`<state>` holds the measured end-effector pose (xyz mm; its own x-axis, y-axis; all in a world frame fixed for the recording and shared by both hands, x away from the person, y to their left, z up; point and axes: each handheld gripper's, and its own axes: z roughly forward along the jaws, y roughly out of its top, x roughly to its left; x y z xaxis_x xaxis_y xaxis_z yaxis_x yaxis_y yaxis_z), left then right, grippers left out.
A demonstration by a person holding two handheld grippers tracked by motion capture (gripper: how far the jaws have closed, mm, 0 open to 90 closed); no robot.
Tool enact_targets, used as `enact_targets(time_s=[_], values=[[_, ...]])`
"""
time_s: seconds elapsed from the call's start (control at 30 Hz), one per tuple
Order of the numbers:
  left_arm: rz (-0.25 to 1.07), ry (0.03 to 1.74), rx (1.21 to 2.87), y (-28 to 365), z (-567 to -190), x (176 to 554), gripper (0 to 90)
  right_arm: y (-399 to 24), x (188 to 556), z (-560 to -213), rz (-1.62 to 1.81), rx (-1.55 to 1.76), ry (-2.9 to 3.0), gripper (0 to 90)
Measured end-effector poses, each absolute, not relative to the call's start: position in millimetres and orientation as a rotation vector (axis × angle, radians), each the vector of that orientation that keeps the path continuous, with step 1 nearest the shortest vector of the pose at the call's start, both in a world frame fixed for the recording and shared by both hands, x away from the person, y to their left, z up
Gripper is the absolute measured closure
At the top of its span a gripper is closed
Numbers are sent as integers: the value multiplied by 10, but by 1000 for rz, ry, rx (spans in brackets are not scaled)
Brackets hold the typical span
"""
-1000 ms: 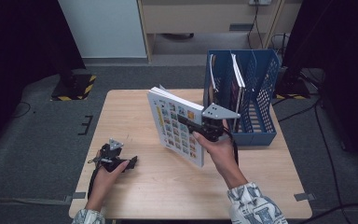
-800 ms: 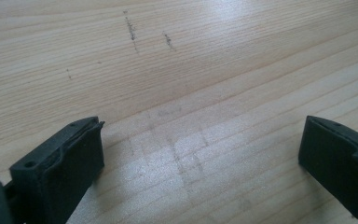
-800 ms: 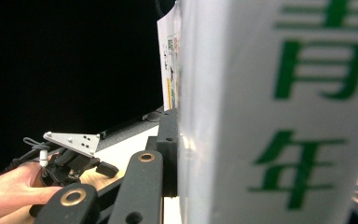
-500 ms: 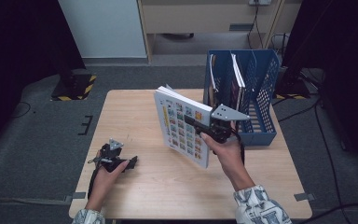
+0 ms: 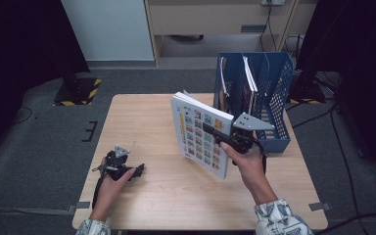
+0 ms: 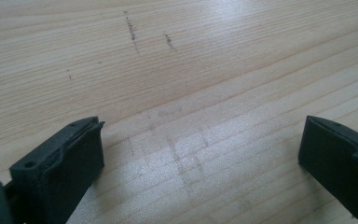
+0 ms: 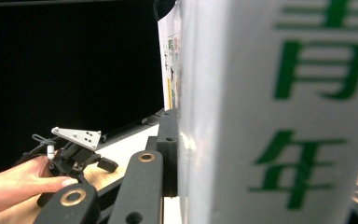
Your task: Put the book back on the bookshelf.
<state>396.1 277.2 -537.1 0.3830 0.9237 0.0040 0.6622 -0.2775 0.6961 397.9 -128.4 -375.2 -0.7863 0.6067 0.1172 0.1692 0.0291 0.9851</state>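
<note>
The right gripper [image 5: 219,135] clamps a thick white picture-covered book [image 5: 199,133] upright above the pale wooden table [image 5: 142,112], just left of the blue mesh file rack [image 5: 274,98]; its far jaw is hidden. The left gripper [image 6: 200,154] rests spread apart, near left.

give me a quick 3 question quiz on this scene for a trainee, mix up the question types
1. True or false: the left gripper is shut on a pen.
2. What does the right gripper hold? A) a mug B) a book C) a cable
3. Fill in: the blue file rack stands on the far right part of the wooden ____.

Key
1. False: in the left gripper view its jaws stand wide apart over bare wood.
2. B: it is clamped on the book, held upright above the table.
3. table
</note>
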Motion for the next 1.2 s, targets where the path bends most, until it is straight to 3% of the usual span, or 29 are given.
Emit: enact_targets(time_s=[1.2], values=[[555,1361,2031,2768,-5371,3964,0,-1833,3755,-3723,1808,808,1938,740]])
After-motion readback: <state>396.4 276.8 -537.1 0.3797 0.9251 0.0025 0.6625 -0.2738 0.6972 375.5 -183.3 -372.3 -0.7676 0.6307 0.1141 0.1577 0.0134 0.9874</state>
